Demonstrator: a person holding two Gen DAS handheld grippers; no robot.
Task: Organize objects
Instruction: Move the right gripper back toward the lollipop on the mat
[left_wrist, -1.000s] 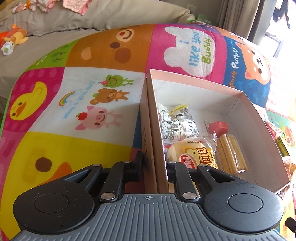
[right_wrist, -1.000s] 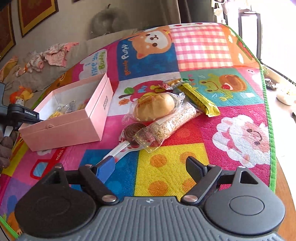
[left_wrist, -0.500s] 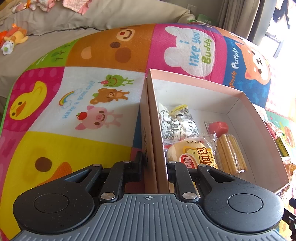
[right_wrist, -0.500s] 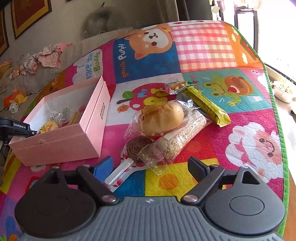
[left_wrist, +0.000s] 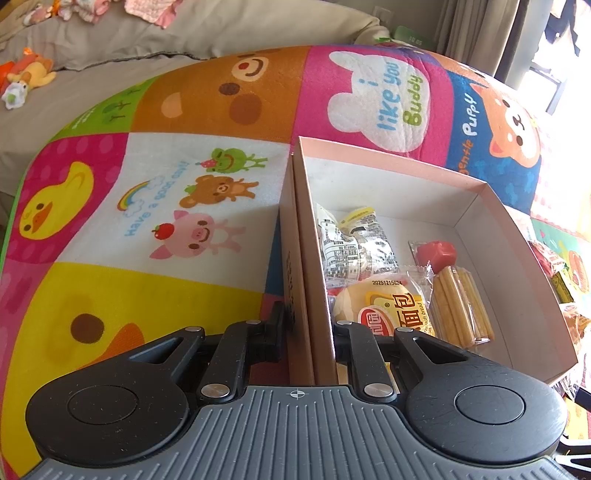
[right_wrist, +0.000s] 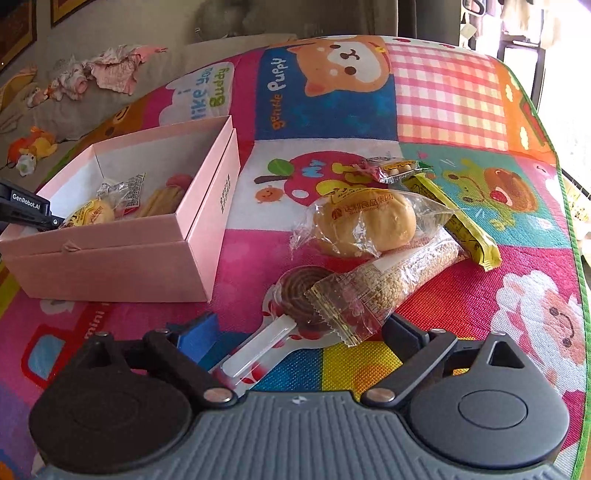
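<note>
My left gripper (left_wrist: 308, 325) is shut on the near wall of the pink box (left_wrist: 301, 258), one finger inside and one outside. The box (right_wrist: 207, 221) holds a wrapped bun (left_wrist: 384, 306), a striped packet (left_wrist: 354, 247), yellow sticks (left_wrist: 460, 306) and a red candy (left_wrist: 436, 253). My right gripper (right_wrist: 295, 338) is open just above the mat, its fingers on either side of a spiral lollipop (right_wrist: 299, 291) and the corner of a grain bar pack (right_wrist: 384, 284). Behind them lie a bagged bun (right_wrist: 364, 221), a yellow bar (right_wrist: 458, 221) and a small candy pack (right_wrist: 397, 168).
Everything lies on a colourful cartoon play mat (right_wrist: 450, 96). A beige sofa with small toys (left_wrist: 29, 74) and clothes (right_wrist: 110, 70) runs behind it. The mat's green edge (right_wrist: 578, 236) is on the right.
My right gripper has moved forward and down towards the lollipop and grain bar, which now lie between its open fingers. My left gripper has kept its hold on the box wall.
</note>
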